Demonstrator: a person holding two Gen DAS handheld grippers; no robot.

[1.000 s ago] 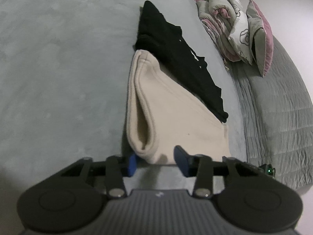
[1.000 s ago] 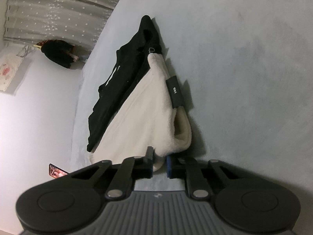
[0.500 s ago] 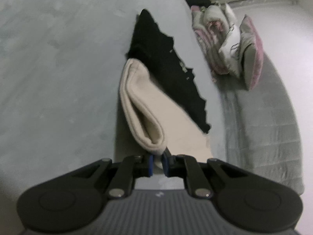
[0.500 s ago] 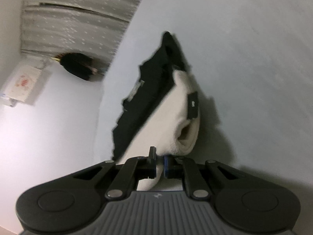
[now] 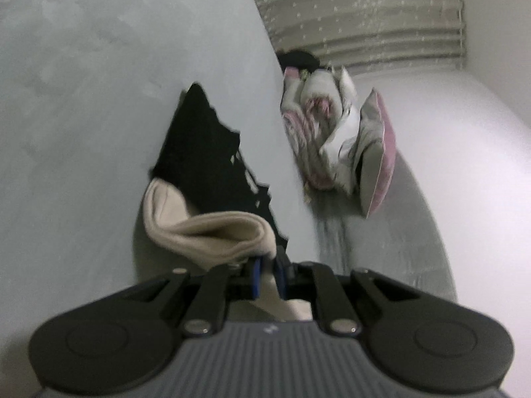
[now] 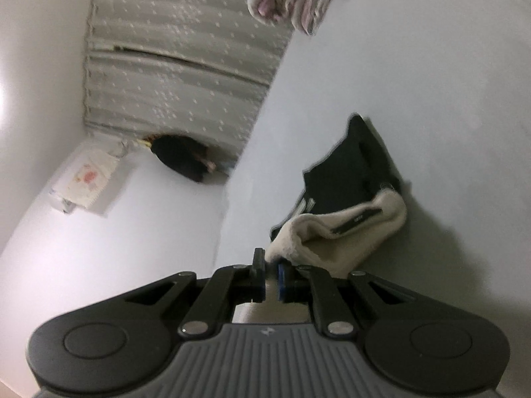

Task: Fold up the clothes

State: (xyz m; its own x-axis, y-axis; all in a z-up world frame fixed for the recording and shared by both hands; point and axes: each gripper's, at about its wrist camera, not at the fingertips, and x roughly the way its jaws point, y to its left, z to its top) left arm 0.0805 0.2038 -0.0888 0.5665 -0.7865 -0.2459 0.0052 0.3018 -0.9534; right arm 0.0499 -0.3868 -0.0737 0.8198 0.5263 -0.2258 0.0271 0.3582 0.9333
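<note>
Loads of open room across the pale grey-blue fleece bedspread (image 5: 83, 99). Only obstacles: the crumpled black garment (image 5: 205, 162) just ahead, and pink-and-white pillows (image 5: 338, 142) piled well apart by the wall.

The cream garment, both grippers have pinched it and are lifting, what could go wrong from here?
The left gripper and right gripper each pinch only a thin edge of the cream garment, so thick fleece may slip out. Its far end overlaps the black garment, which could be dragged along and rumpled.
</note>
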